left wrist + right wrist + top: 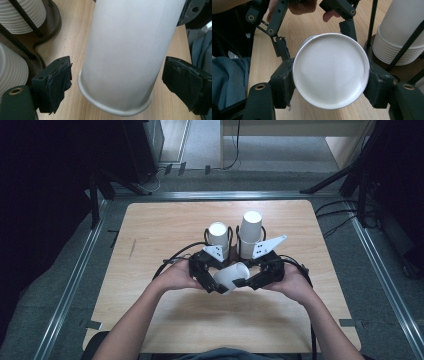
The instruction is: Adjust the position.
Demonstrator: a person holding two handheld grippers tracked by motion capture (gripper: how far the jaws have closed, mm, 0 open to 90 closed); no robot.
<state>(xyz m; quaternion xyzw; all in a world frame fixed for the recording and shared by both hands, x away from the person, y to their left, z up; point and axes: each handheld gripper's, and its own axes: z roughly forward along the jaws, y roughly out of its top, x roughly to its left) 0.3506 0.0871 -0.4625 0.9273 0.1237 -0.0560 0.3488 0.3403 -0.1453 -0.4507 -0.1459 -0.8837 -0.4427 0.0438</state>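
1. A single white paper cup [231, 277] lies on its side above the pale wooden table [165, 227], at about six o'clock from two upright stacks of white paper cups [235, 237].
2. The right gripper [329, 86] clasps the cup's closed base end, both pads pressed against it.
3. The left gripper [117, 75] stands released: its padded fingers [58, 80] flank the cup's rim end, apart from the wall.

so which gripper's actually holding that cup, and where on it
The right gripper holds the white paper cup, pads pressing opposite sides near its closed base end. The left gripper has its jaws either side of the rim end without touching.
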